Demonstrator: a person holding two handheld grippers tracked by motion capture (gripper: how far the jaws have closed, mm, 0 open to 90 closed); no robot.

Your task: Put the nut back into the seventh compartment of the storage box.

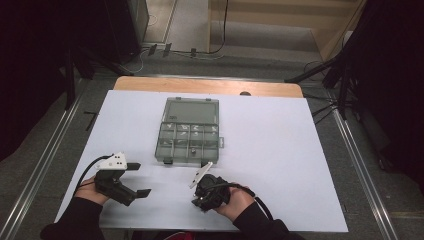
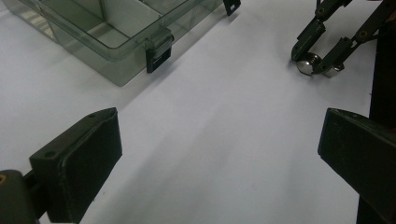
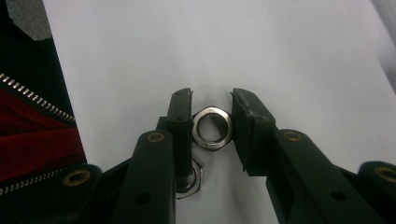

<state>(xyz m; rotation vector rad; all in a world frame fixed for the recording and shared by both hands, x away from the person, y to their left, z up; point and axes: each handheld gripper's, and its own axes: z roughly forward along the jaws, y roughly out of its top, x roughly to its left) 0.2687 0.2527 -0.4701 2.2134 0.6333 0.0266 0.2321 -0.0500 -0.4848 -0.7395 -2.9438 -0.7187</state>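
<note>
The right gripper (image 3: 212, 128) is closing on a steel nut (image 3: 212, 129) lying flat on the white table cover (image 3: 289, 56), centre of the right gripper view. Both pads are pressing its sides. A second nut (image 3: 190, 179) is lying just below it, partly hidden under the left-hand jaw. In the left gripper view the same gripper (image 2: 318, 65) is sitting at upper right with the nuts (image 2: 309, 65) between its tips. The left gripper (image 2: 219, 158) is resting with jaws wide apart, nothing between them, over bare cover. In the high view a clear compartment box (image 1: 189, 131) is lying at table centre, lid open, the right gripper (image 1: 199, 200) near the bottom edge below it, the left gripper (image 1: 142, 179) at lower left.
</note>
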